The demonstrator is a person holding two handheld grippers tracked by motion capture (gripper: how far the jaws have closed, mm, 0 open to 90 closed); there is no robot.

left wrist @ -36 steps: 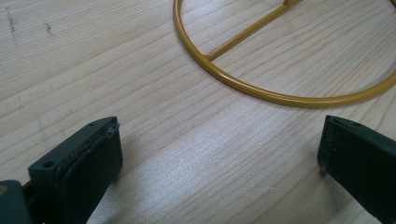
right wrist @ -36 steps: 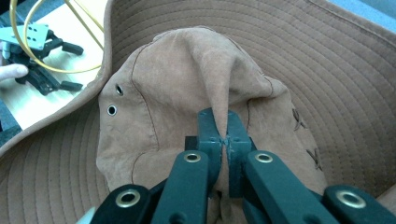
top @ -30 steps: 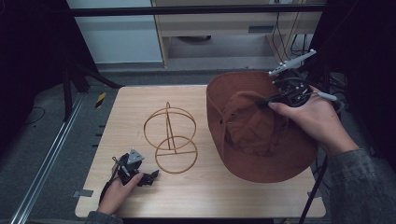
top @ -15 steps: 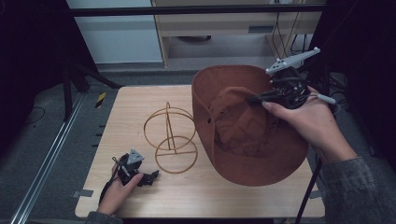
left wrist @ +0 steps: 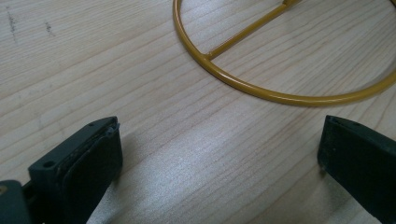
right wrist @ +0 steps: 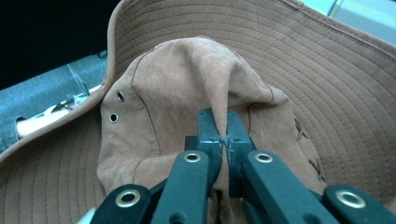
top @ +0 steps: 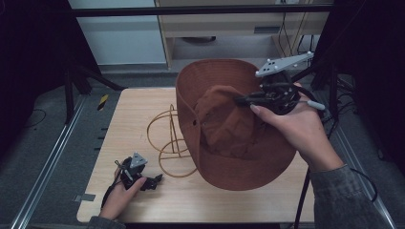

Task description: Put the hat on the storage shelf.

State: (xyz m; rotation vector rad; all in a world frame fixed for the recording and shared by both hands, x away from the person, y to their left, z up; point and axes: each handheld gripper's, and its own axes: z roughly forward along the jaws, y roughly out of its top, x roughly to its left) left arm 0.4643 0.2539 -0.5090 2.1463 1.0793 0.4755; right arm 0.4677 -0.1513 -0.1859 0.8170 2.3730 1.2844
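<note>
Brown brimmed hat carried toward the wire hat stand.

We see the wooden table [top: 143, 102], then the hat [top: 224, 138], tilted with its crown toward the camera, overlapping the gold stand [top: 167, 138] to its left. The right gripper [top: 248, 99] pinches the crown fabric; the left gripper [top: 157, 180], jaws wide, rests near the stand's base ring [left wrist: 261, 88].

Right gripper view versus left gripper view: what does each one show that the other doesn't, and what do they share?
Right gripper view: the brown hat, its crown pinched between the right gripper fingers, plus two eyelets. Left gripper view: the bare wooden table and the gold wire stand base ring, with the left gripper fingers wide apart, holding nothing. Shared: each looks along its own black fingers.
</note>
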